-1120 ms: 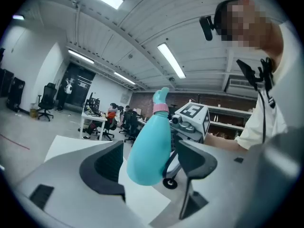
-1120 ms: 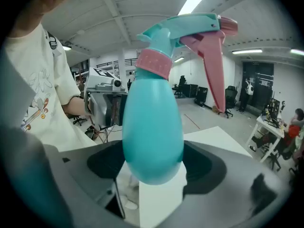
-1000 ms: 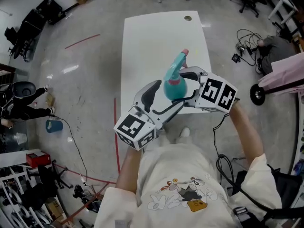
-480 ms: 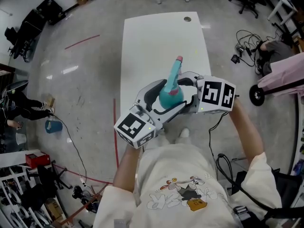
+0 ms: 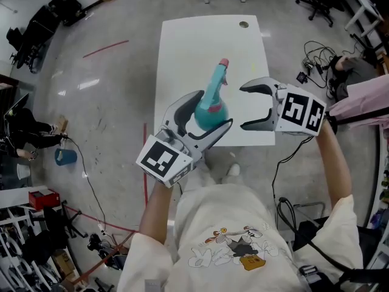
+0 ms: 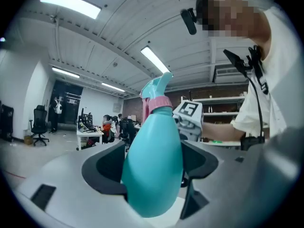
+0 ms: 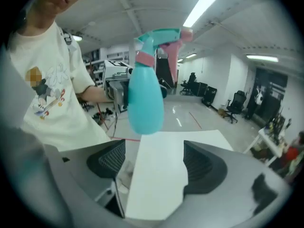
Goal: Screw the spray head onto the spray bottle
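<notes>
The white table (image 5: 182,47) lies below both grippers. The left gripper (image 5: 212,111) has its fingers clamped on the body of the teal spray bottle (image 6: 154,165), held above the table's near end. The right gripper (image 5: 244,107) has its fingers spread wide with nothing between them, beside the bottle without touching it. The spray head (image 5: 216,81) sits atop the bottle.

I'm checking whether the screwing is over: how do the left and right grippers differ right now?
The left gripper is shut on the teal spray bottle; the right gripper is open with nothing between its jaws. The left gripper holds the bottle tilted in the air; the right gripper stands apart from it. Both are above the white table.
</notes>
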`<state>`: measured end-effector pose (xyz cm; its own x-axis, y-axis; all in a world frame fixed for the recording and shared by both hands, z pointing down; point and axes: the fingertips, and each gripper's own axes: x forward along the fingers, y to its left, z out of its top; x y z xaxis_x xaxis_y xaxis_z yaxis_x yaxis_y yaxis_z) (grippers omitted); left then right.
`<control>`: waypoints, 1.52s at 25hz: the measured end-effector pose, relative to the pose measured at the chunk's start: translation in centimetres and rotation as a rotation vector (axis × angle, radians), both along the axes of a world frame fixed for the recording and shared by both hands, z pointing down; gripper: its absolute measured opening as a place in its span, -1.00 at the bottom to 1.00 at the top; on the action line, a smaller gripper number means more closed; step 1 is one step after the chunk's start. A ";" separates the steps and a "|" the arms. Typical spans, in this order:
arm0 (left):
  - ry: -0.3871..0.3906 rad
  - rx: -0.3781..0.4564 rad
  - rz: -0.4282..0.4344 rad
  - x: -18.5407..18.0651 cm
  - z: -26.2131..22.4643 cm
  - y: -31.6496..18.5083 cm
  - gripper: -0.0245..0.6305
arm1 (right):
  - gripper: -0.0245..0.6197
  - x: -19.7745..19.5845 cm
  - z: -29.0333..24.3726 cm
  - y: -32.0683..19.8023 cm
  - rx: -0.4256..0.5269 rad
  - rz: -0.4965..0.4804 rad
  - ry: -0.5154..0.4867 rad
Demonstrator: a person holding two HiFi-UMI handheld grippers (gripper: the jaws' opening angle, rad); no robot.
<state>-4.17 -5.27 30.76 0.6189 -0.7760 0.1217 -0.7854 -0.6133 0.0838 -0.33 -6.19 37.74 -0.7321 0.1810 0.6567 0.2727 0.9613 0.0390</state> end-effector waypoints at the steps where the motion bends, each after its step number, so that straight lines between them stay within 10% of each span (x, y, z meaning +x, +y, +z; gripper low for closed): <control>1: -0.038 0.002 0.006 -0.5 0.2 0.1 0.19 | 0.28 0.9 -1.3 -1.3 0.083 -0.011 0.016; 7: -0.142 -0.012 0.071 -1.2 1.6 -0.2 0.19 | 0.27 0.4 -13.9 -2.4 0.446 -0.275 -0.017; 16: -0.186 -0.024 0.167 5.0 4.7 -2.7 0.19 | 0.15 0.2 -9.2 0.6 0.330 -0.660 0.320; 18: -0.172 -0.025 0.162 3.8 3.2 -1.2 0.19 | -0.43 -0.9 -9.7 2.1 0.315 -0.686 0.346; 30: -0.130 -0.006 0.151 3.0 1.4 0.1 0.19 | -0.50 -2.3 -10.0 4.3 0.169 -0.632 0.450; 38: -0.132 -0.114 0.156 3.3 1.9 0.1 0.19 | -0.51 -1.5 -9.4 4.1 0.557 -0.795 0.545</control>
<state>-0.90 -5.15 32.63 0.7028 -0.6490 0.2913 -0.6909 -0.7203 0.0621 -1.85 -2.07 28.29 -0.1272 0.0505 0.9906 0.9152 0.3909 0.0976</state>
